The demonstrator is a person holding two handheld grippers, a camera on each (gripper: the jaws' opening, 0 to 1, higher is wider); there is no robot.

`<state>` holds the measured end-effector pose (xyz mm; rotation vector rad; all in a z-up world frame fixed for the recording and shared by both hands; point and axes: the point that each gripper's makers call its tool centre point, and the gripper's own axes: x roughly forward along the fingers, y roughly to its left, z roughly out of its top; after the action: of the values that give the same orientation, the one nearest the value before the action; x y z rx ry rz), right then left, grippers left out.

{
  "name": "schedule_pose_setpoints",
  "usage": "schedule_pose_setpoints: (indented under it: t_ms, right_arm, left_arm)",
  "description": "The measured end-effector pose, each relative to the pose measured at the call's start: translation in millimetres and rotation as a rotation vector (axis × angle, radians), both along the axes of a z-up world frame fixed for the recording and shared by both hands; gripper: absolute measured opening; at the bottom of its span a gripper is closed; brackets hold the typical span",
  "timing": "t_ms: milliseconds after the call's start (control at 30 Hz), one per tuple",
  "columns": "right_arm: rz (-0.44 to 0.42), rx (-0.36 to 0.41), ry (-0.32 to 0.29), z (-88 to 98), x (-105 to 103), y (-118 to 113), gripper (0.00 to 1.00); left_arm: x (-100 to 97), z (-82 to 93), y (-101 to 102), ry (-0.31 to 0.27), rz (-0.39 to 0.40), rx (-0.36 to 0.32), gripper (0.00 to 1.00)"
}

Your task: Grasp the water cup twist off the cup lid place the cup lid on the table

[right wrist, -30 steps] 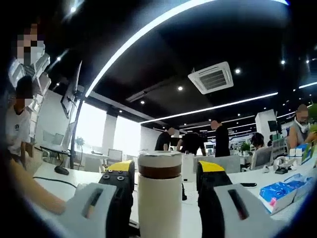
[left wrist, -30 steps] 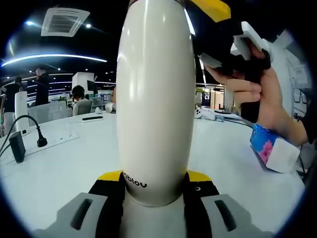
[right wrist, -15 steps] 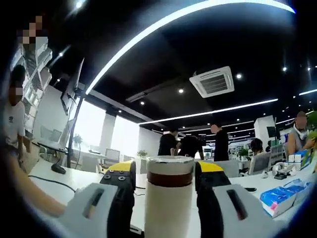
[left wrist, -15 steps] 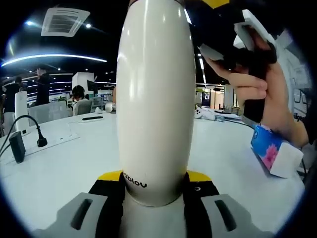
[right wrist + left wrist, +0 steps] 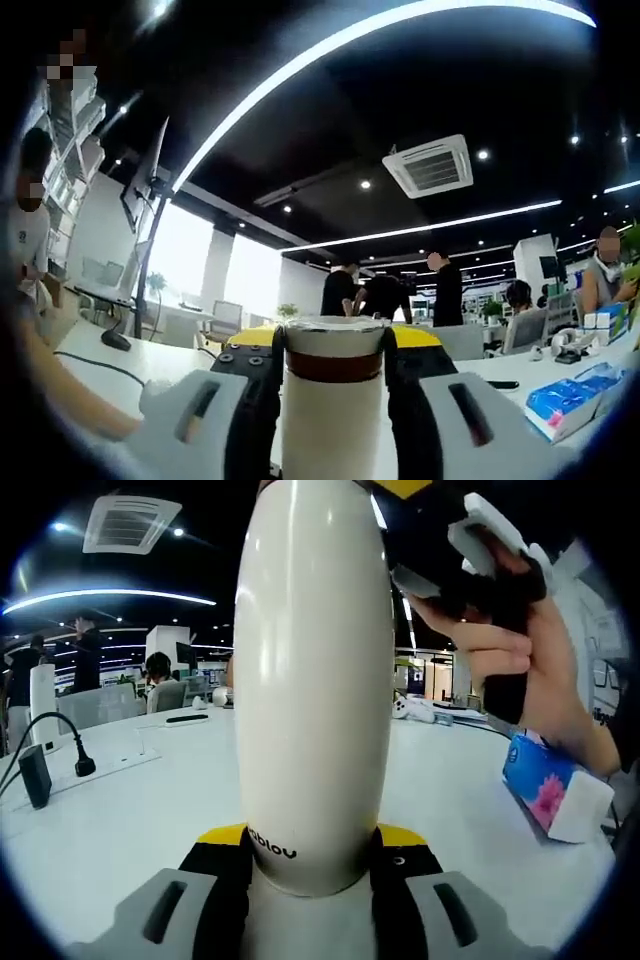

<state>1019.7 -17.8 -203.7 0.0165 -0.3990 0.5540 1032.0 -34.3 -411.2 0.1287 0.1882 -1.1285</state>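
While left tool clamps water cup, right tool pinches cup lid

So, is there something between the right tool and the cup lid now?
Nothing visible. The right tool has its jaws against both sides of the cup lid, while the left tool grips the water cup low on its body.
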Motion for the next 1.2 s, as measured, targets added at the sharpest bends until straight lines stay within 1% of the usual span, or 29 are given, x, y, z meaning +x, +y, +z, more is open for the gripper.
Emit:
schedule_pose_setpoints:
  t_ms: [233, 467, 700, 900, 1067, 1200]
  right_arm:
    - [0.089, 0.014, 0.004, 0.3, 0.3, 0.7, 0.43]
    - [0.219, 0.068, 0.025, 0.6, -0.8, 0.2, 0.43]
    - [0.296, 0.084, 0.023, 0.3, -1.9, 0.8, 0.43]
    - [0.391, 0.138, 0.040, 0.6, 0.3, -1.1, 0.43]
    - [0.442, 0.130, 0.030, 0.6, 0.4, -0.8, 0.43]
    - [0.504, 0.111, 0.010, 0.2, -0.1, 1.0, 0.43]
  left_arm:
    - [0.3, -0.1, 0.2, 0.000, -0.001, 0.000, 0.48]
    - [0.3, -0.1, 0.3, 0.000, -0.002, 0.000, 0.48]
    - [0.9, -0.4, 0.4, 0.000, -0.003, 0.000, 0.48]
    - [1.1, -0.5, 0.3, 0.000, -0.004, 0.000, 0.48]
    - [1.4, -0.6, 0.1, 0.000, -0.005, -0.001, 0.48]
    - [1.6, -0.8, -0.1, 0.000, -0.007, -0.001, 0.48]
